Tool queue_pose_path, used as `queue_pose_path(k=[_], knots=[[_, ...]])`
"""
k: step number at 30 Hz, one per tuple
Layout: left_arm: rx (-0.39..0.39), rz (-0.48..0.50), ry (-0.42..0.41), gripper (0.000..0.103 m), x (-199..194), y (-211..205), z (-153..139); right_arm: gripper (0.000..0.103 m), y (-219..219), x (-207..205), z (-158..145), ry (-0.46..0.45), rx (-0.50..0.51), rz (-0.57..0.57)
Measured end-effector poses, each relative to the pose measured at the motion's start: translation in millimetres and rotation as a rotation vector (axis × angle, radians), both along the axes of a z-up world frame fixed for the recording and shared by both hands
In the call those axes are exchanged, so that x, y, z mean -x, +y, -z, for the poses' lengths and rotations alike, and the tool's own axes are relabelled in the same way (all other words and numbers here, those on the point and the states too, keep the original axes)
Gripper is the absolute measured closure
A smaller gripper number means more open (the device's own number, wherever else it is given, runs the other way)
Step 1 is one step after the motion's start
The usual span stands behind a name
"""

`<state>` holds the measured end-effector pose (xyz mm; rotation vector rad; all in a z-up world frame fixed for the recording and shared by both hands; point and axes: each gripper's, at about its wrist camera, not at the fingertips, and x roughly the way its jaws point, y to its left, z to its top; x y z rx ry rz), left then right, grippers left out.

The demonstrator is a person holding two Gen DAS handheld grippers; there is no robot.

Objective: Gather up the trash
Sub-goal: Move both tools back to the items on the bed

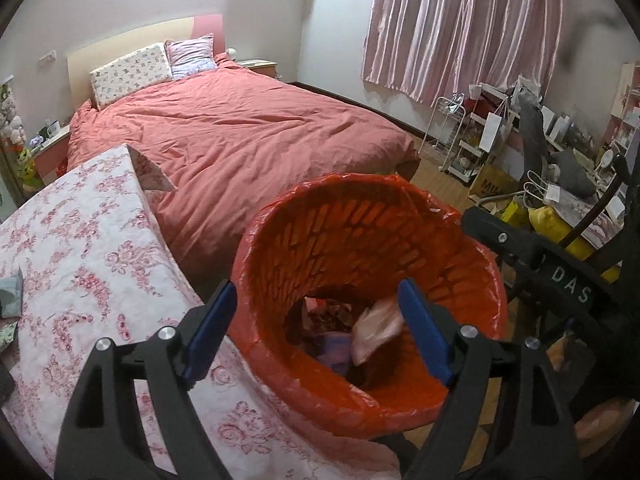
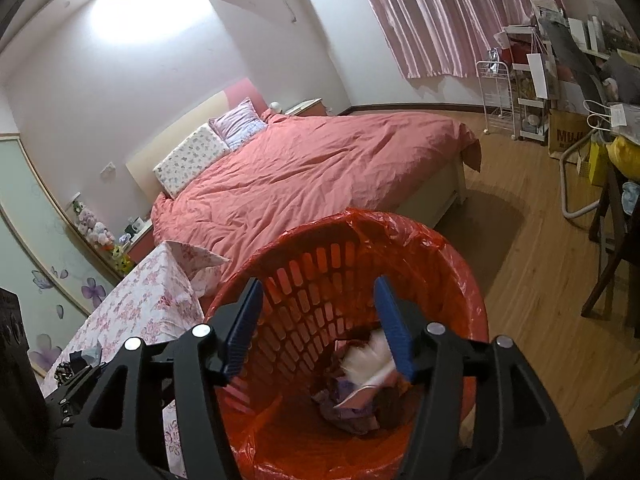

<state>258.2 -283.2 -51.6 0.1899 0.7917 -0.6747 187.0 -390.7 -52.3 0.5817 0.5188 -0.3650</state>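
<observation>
Both grippers, left (image 1: 316,320) and right (image 2: 318,316), hung open over the red-lined wastebasket (image 1: 360,224); its crumpled wrappers (image 1: 376,334) looked light, soft, pinchable anywhere.

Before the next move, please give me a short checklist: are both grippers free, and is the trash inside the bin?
1. Left gripper open and holding nothing: ok.
2. Right gripper open and holding nothing: ok.
3. Trash lies inside the orange bin: ok.
4. Red liner bag folded over the rim: ok at the visible part; near rim cannot tell.
5. More trash left on the floral tablecloth: cannot tell; a grey-green object sits at its edge.
</observation>
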Motion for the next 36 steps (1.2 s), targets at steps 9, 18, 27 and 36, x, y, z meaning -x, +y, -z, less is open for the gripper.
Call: queue_pose_path(k=[9,18,27,36], knots=[[-0.047,-0.066,-0.080,0.022,4.1,27.3,-11.2,0.045,16.6,-0.1,-12.1,0.004,0.022,-0.012],[-0.061,-0.173,-0.137,0.022,4.7,78.6,-26.8,0.045,50.8,-4.8,-26.5,-0.003,0.061,-0.078],[-0.060,-0.282,-0.172,0.022,1.0,140.7,-39.4,0.045,95.4,-15.5,-38.9,-0.005,0.097,-0.165],[-0.062,-0.409,-0.164,0.021,-4.9,215.1,-39.0,0.045,152.9,-35.9,-38.7,0.023,0.127,-0.283]])
